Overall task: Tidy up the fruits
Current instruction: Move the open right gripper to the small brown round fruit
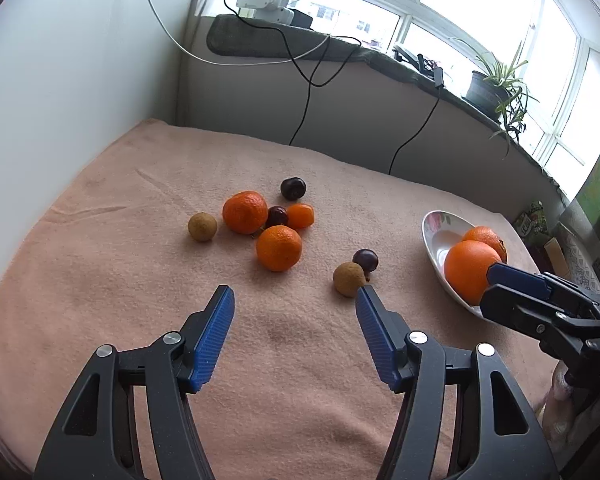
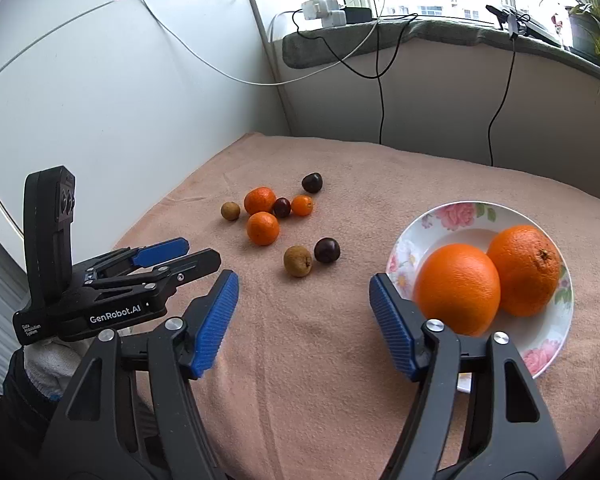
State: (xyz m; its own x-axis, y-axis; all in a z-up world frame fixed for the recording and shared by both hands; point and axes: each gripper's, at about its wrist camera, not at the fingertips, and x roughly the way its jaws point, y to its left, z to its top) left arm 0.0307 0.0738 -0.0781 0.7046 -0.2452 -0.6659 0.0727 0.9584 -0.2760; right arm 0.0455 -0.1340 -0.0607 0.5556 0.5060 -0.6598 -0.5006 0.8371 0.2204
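Observation:
A floral white plate (image 2: 464, 214) sits on the pink blanket at the right and holds two big oranges (image 2: 458, 288); the plate also shows in the left wrist view (image 1: 436, 228). Loose fruit lies mid-blanket: two mandarins (image 1: 279, 248), a small kumquat (image 1: 301, 216), dark plums (image 1: 293, 188) and two brown round fruits (image 1: 349, 279). My left gripper (image 1: 296, 300) is open and empty, hovering before the loose fruit. My right gripper (image 2: 304, 284) is open and empty, left of the plate.
The pink blanket (image 1: 100, 264) covers the surface. A white wall stands at the left. A windowsill at the back carries a power strip (image 2: 324, 12), hanging cables and a potted plant (image 1: 496, 84).

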